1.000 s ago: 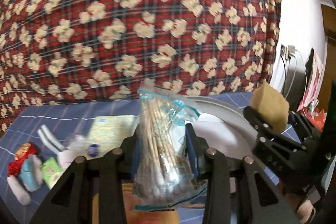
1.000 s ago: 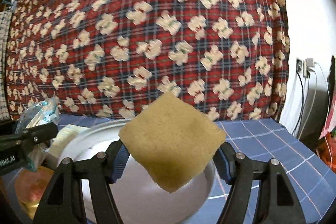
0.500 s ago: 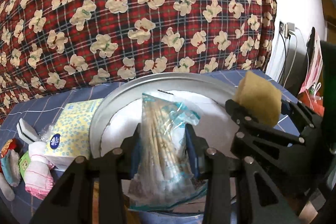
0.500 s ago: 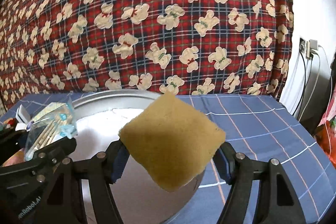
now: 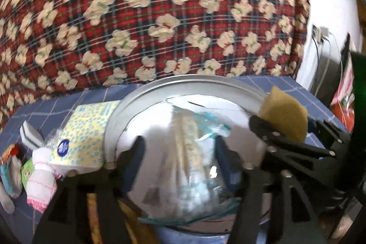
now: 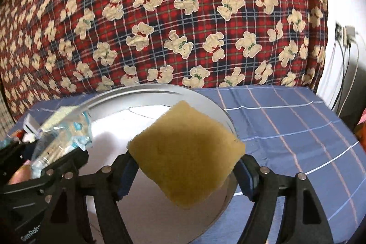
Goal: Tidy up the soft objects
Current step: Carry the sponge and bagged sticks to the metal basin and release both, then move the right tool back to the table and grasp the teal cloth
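Left-hand matte black plastic two-finger gripper (image 5: 178, 152): slim angular linkage arms, pinned with small round silver screws, dark blue pads inside the fingers. Right-hand matte black plastic two-finger gripper (image 6: 186, 166): same build, silver screw heads at each joint, blue rubbery pads (image 6: 248, 177) on the inner finger faces. Partial white lettering, "GenRob", printed low on the left unit's body.

A tan square sponge (image 6: 186, 165) is held tilted, corner down, over the basin (image 6: 212, 104); a clear swab bag (image 5: 194, 166) droops inside it.
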The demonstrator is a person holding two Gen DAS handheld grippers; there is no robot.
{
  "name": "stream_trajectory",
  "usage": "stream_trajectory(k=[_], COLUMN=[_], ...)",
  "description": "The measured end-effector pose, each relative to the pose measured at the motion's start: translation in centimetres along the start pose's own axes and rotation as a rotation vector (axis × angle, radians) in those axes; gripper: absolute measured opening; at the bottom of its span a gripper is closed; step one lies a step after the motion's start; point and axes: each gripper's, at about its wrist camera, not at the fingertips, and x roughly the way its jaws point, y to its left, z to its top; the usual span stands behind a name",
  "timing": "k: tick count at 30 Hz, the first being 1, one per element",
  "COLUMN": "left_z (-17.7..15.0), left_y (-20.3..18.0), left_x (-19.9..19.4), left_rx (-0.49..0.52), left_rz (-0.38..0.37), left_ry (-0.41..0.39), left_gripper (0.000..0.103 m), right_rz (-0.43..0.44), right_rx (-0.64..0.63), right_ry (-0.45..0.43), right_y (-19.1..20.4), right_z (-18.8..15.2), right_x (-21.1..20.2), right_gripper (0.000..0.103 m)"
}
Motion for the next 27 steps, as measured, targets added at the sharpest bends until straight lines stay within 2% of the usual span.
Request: stream_trajectory(k=[4,8,14,19,27], left_z=[0.2,0.4,0.5,0.2,-1.0], left_y=[1.4,1.2,1.0,2.2,5.7], left_x=[-1.0,-2.0,-3.1,-3.6,-4.9], left_rx=[-0.073,-0.051,0.002,-0.003,0.004], left_rz=[0.005,0.018,0.065,0.104,0.216], left_ry=[-0.04,-0.095,-0.149,-0.163,-0.203], left_gripper=[0.103,0.103,0.103,0.103,0.103], right_rz=[0.083,0.192,0.248,0.194,0.075], right_rx=[0.079,0.169,0.202,0.2,0.166], right_ry=[0.0,-0.009,-0.015,-0.084,-0.205], right_y=[-1.0,-2.1,-2.0,-2.1,-1.5], right_z=[0.2,0.3,0.3,0.3,0.1], right_x=[-0.1,-0.2,-0.3,-1.5,-3.3], right_gripper=[0.085,0.089,0.089,0.089,0.089])
